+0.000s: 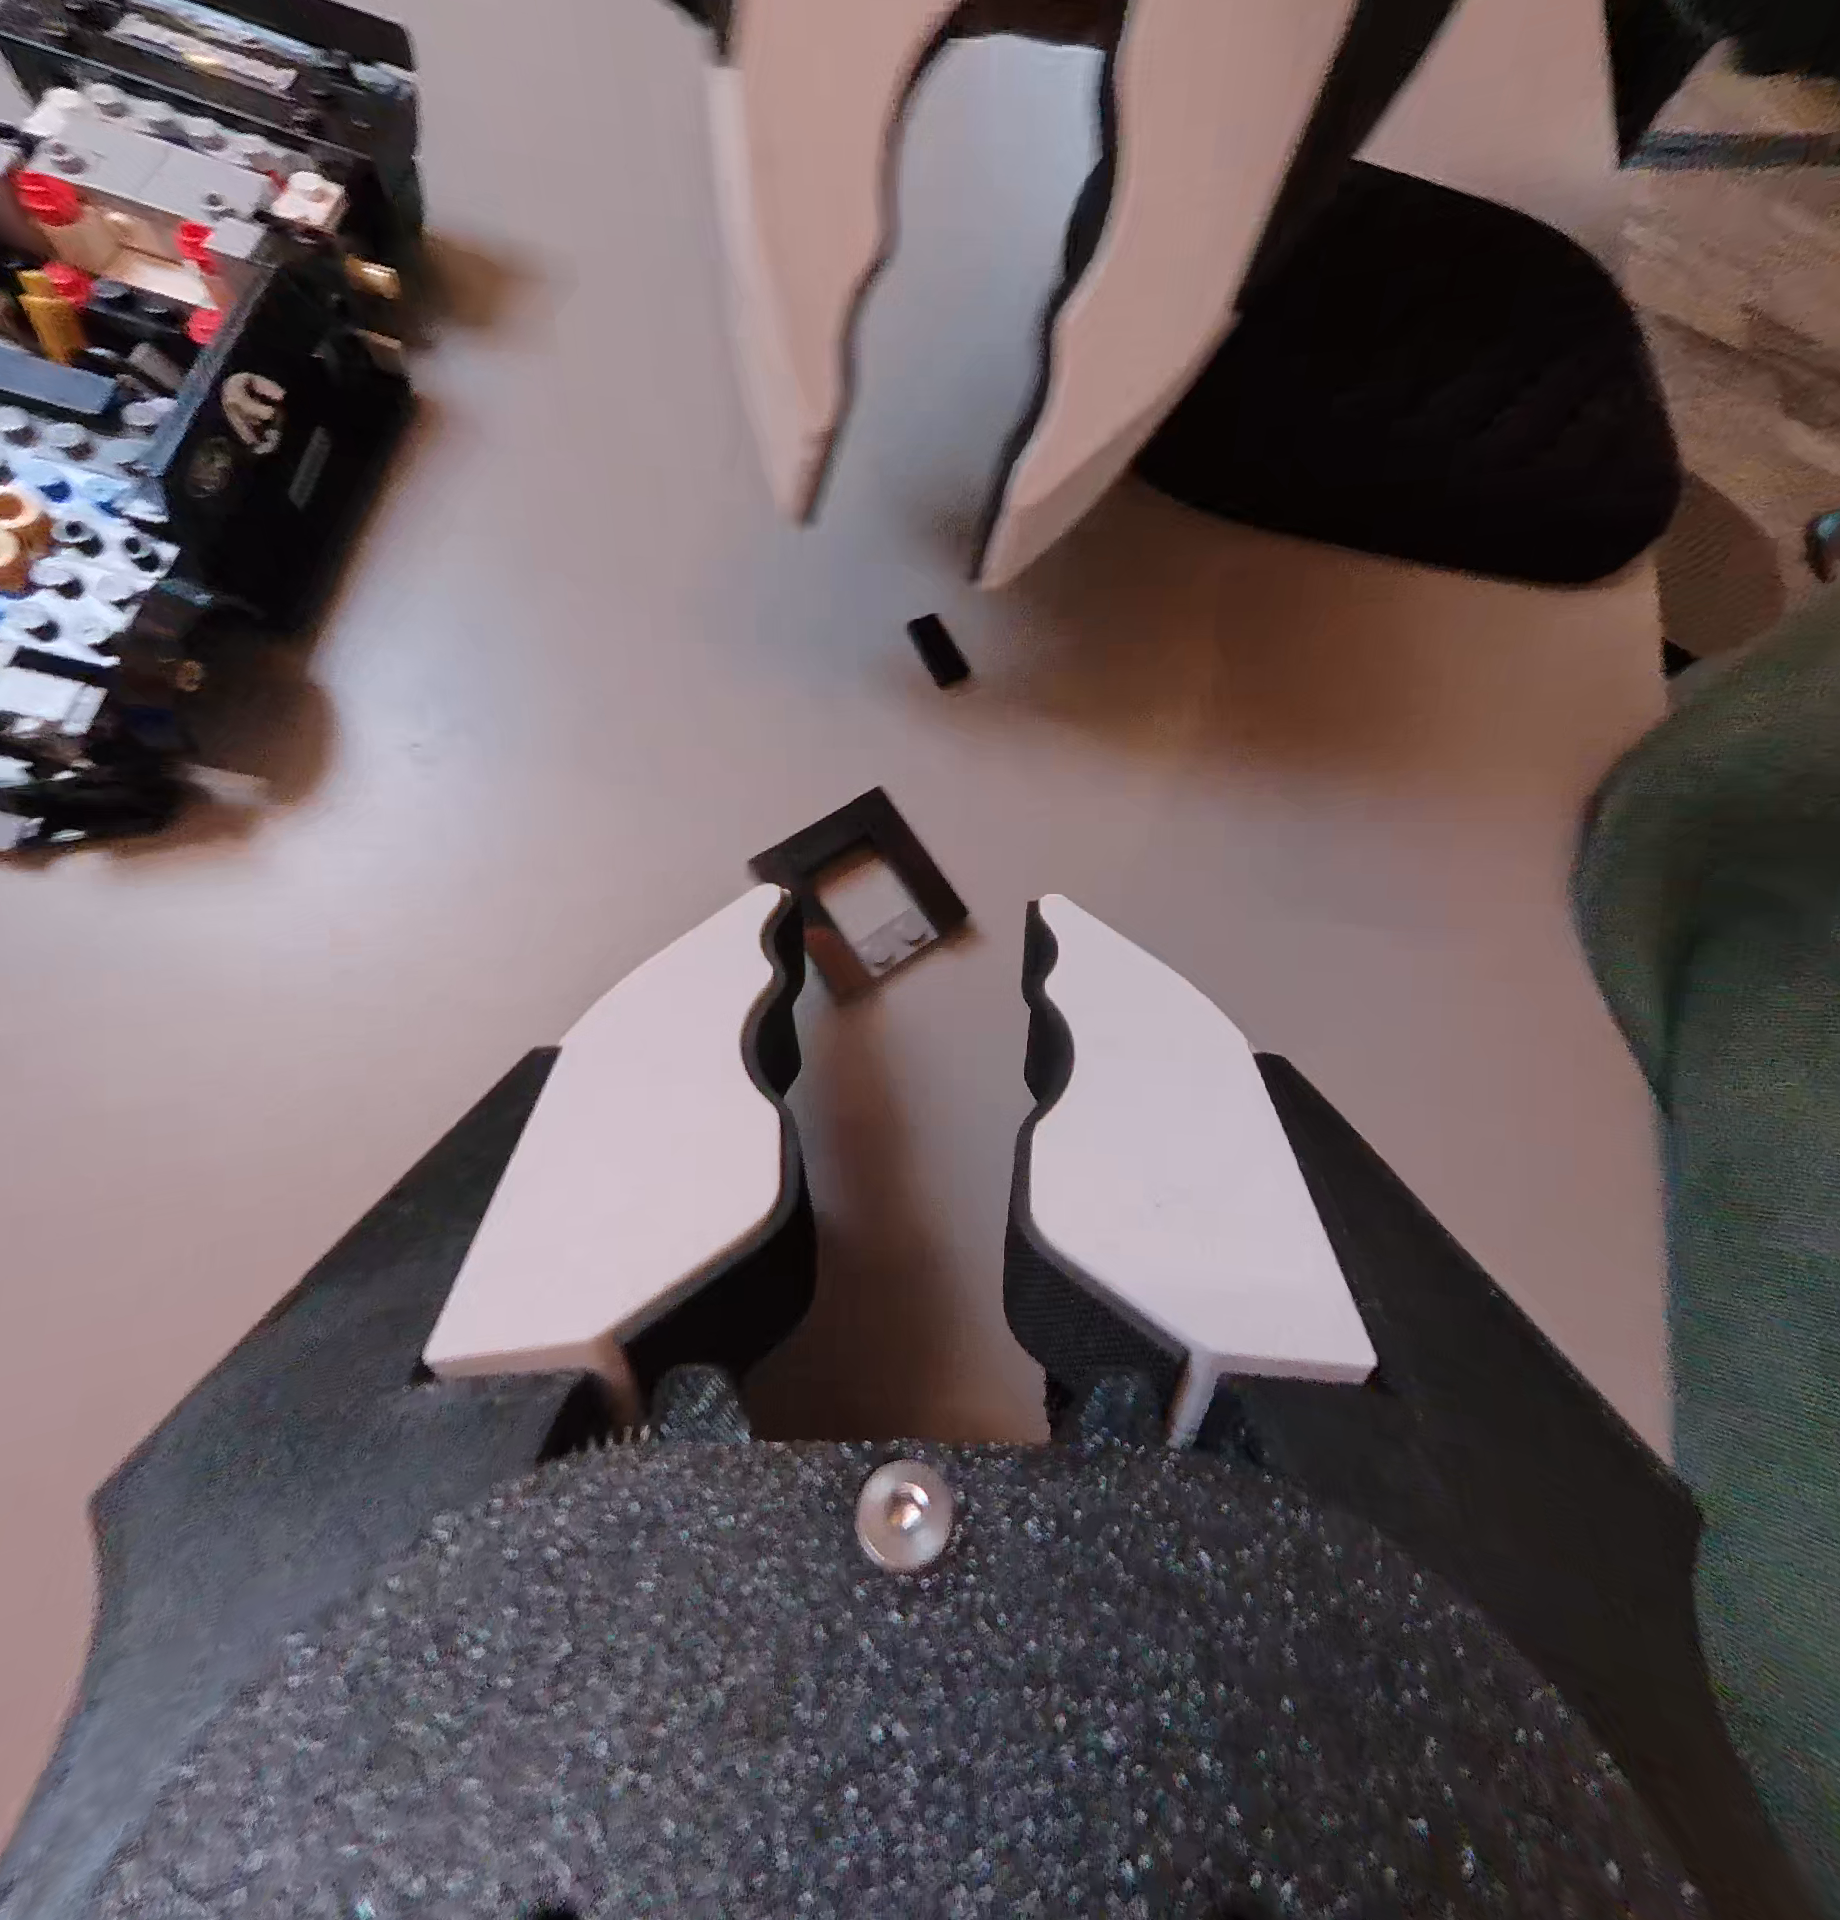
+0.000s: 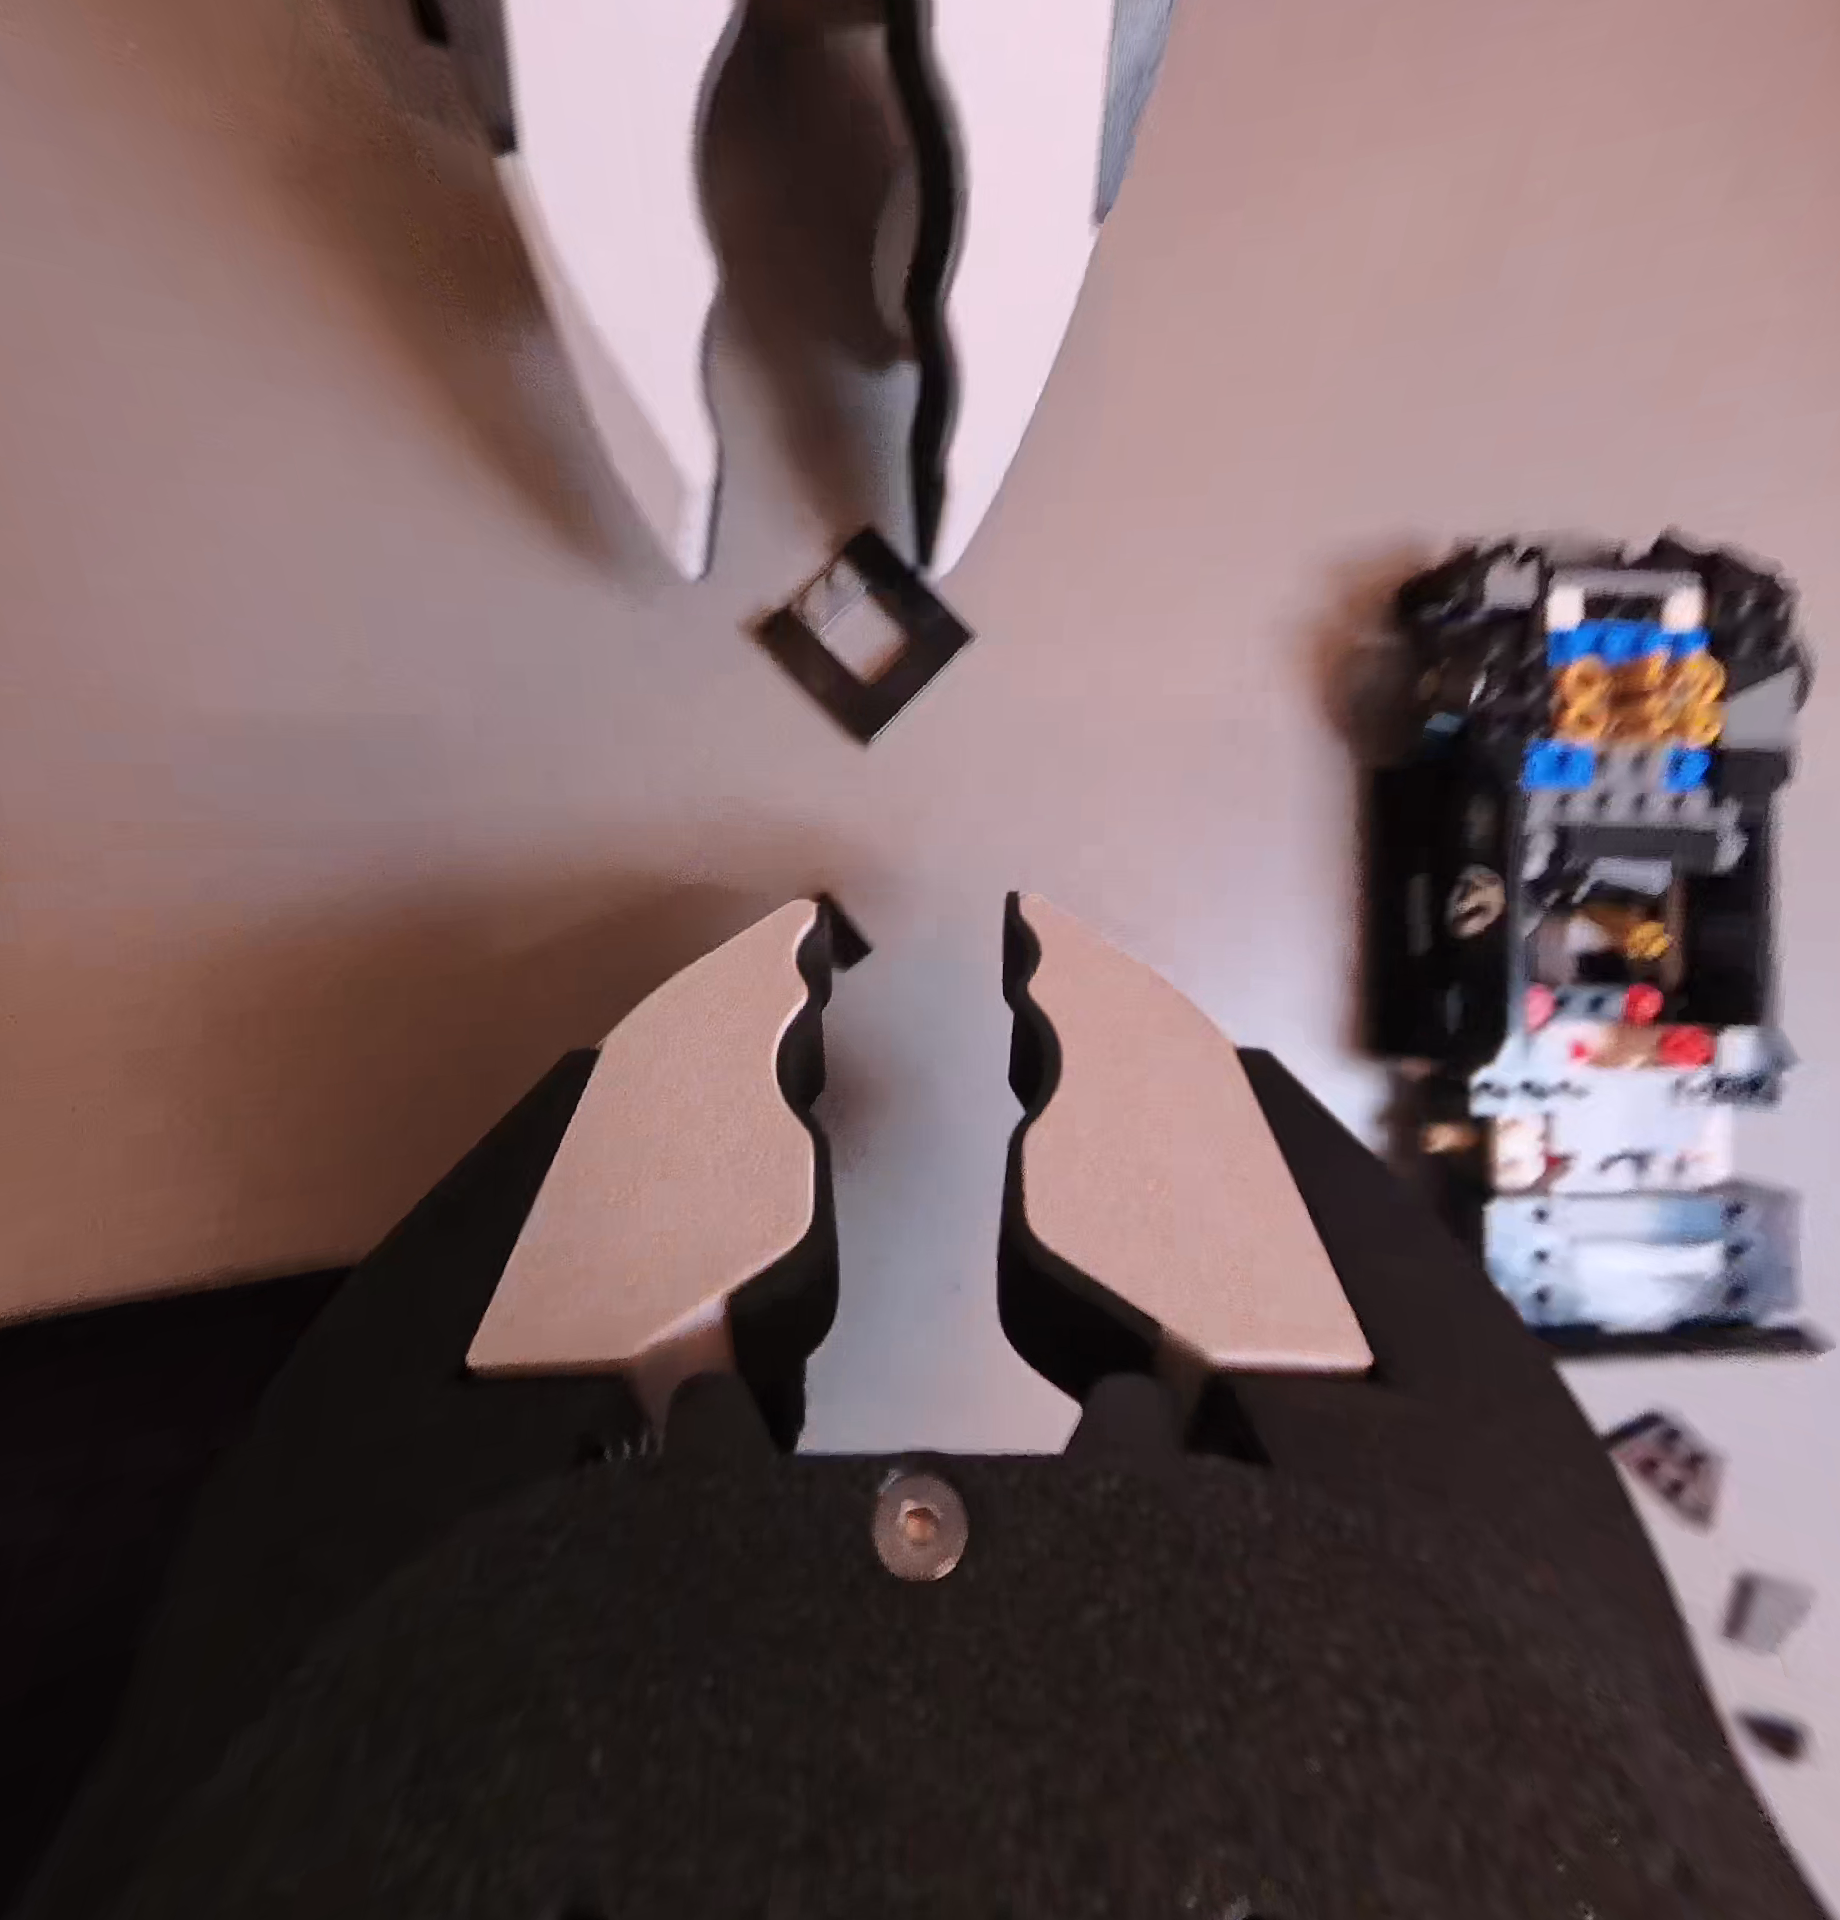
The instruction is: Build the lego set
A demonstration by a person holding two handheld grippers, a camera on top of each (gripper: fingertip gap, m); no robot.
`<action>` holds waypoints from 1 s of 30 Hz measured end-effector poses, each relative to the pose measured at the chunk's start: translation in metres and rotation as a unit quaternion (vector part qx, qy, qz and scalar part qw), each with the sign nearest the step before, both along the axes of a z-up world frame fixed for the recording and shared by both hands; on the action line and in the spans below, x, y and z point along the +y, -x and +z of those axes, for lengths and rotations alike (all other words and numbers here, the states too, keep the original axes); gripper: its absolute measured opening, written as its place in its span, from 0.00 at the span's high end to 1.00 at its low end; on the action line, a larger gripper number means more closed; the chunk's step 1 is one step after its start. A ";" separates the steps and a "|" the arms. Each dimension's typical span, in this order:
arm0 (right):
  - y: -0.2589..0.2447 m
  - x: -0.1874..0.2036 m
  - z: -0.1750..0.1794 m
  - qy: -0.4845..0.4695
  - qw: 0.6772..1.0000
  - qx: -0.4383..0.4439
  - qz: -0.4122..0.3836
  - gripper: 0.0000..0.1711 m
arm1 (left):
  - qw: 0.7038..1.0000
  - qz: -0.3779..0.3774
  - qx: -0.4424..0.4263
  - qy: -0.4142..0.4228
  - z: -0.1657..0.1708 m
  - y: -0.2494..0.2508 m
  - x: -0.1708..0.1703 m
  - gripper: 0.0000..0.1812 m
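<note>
Lego frame piece [image 1: 860,896], small, black, stiff and light, is lying flat on the bench [image 1: 542,1039] between both grippers. Left gripper [image 1: 905,914] and right gripper [image 2: 911,914] are hovering open, empty. Its thin outer rims are probably offering the surest grip; slick plastic may be skidding.

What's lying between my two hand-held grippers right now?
Two loose pieces on the table: a black square frame piece at the left hand-held gripper tips, and a small black brick near the right hand-held gripper. Left wrist view shows both.
</note>
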State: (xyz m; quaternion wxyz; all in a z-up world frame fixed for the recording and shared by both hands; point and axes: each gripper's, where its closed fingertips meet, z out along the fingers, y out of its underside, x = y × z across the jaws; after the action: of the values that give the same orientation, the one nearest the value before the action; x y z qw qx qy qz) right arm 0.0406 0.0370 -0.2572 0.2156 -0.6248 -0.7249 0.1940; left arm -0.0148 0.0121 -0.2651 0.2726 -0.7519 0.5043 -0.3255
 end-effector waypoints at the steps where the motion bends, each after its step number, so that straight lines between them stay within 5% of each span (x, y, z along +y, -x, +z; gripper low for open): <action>1: -0.006 -0.005 -0.003 0.003 1.000 -0.001 -0.011 0.82 | 1.000 0.009 0.011 -0.006 -0.002 0.003 0.004 0.78; 7: -0.011 -0.015 -0.016 -0.003 0.999 0.015 -0.030 0.87 | 0.999 -0.014 0.032 0.004 -0.009 0.004 -0.005 0.79; 18: -0.002 -0.017 -0.025 0.036 0.997 -0.049 0.055 0.95 | 0.999 -0.025 0.021 -0.010 -0.003 0.006 -0.008 0.84; 24: 0.037 -0.027 0.008 0.027 0.994 0.032 -0.096 0.95 | 0.998 -0.038 0.046 -0.035 -0.009 0.008 -0.010 0.83; 30: 0.050 -0.030 -0.011 0.030 0.975 0.007 -0.221 0.95 | 0.997 -0.041 0.056 -0.046 -0.013 0.010 -0.010 0.83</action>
State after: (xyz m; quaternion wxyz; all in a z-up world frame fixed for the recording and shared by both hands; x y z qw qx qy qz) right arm -0.0096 0.0072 -0.2682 0.2394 -0.7743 -0.5614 0.1673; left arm -0.0249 0.0019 -0.2780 0.2646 -0.7340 0.5639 -0.2706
